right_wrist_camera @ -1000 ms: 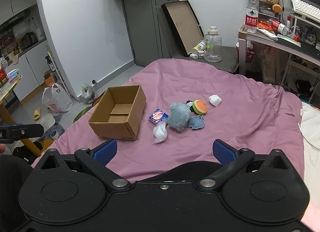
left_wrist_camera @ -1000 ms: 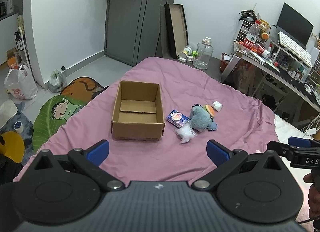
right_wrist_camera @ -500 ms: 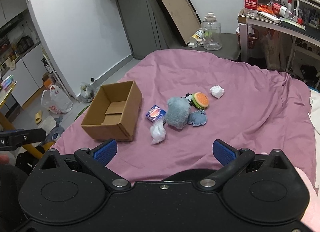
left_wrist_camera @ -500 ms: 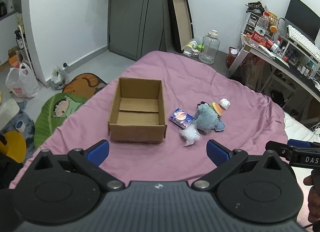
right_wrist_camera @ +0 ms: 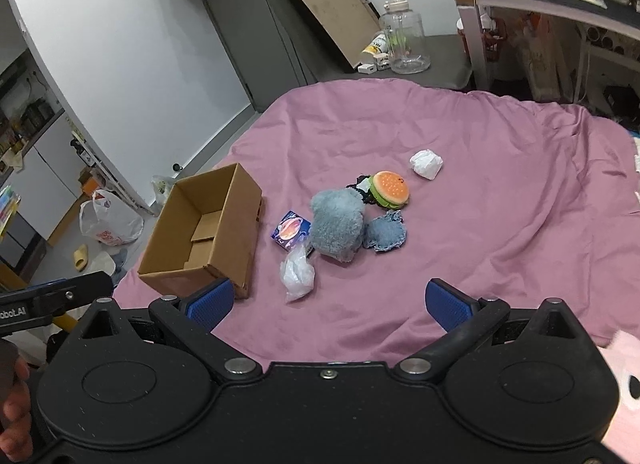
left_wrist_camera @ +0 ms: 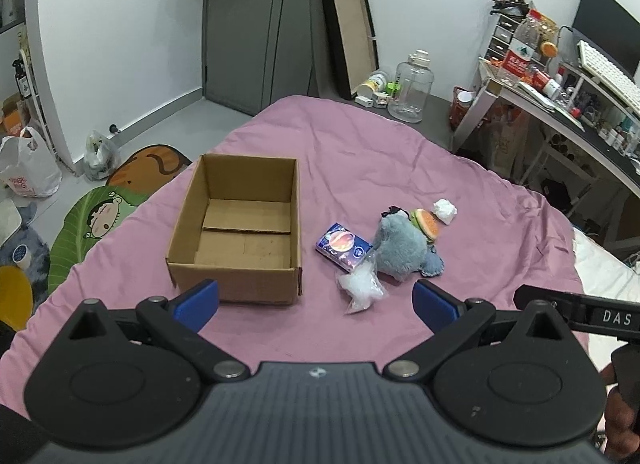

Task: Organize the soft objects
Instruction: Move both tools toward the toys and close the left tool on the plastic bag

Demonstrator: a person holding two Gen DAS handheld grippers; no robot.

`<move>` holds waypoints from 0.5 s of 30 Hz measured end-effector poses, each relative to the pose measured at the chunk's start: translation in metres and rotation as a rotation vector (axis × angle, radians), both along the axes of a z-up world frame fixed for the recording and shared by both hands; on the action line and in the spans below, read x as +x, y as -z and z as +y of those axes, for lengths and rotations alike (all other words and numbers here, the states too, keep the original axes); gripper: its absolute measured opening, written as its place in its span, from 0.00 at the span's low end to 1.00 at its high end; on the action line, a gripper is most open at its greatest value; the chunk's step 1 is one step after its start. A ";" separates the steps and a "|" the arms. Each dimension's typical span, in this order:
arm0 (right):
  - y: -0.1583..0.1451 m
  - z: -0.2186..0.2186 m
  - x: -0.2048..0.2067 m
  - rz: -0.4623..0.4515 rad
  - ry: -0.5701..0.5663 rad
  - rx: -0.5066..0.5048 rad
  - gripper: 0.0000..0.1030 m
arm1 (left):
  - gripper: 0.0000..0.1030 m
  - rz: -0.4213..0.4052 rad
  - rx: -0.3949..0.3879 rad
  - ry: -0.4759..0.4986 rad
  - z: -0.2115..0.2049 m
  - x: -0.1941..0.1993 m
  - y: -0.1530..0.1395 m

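An open, empty cardboard box (left_wrist_camera: 240, 223) (right_wrist_camera: 204, 236) sits on the purple bedspread (left_wrist_camera: 400, 151). To its right lie a grey-blue plush (left_wrist_camera: 400, 248) (right_wrist_camera: 338, 223), a burger toy (left_wrist_camera: 428, 221) (right_wrist_camera: 390, 188), a white crumpled wad (left_wrist_camera: 445, 211) (right_wrist_camera: 426, 163), a blue tissue pack (left_wrist_camera: 344, 250) (right_wrist_camera: 291, 229), a clear plastic bag (left_wrist_camera: 362, 288) (right_wrist_camera: 297, 274) and a denim piece (right_wrist_camera: 385, 231). My left gripper (left_wrist_camera: 316, 300) is open and empty, near the box front. My right gripper (right_wrist_camera: 330, 298) is open and empty, short of the bag.
A desk (left_wrist_camera: 560, 103) with clutter stands at the right. A clear jug (left_wrist_camera: 412, 87) and a leaning tray (left_wrist_camera: 348, 35) are beyond the bed. Cartoon floor mats (left_wrist_camera: 100, 215) and plastic bags (left_wrist_camera: 28, 167) lie left of the bed.
Both grippers have moved forward and tilted down toward the bed; the box and soft objects appear closer and larger. Both stay open and empty.
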State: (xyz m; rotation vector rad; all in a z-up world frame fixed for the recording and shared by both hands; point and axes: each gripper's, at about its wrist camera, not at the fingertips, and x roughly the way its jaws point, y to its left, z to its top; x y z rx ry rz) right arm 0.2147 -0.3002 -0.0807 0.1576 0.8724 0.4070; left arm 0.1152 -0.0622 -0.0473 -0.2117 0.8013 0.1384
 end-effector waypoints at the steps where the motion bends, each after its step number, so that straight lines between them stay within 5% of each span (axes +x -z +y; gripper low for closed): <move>1: 0.003 0.000 0.004 0.003 0.000 0.002 1.00 | 0.99 -0.001 -0.001 -0.005 -0.001 0.003 0.003; 15: 0.049 -0.015 0.059 0.086 0.088 0.063 1.00 | 0.96 0.015 -0.081 0.002 -0.031 0.052 0.051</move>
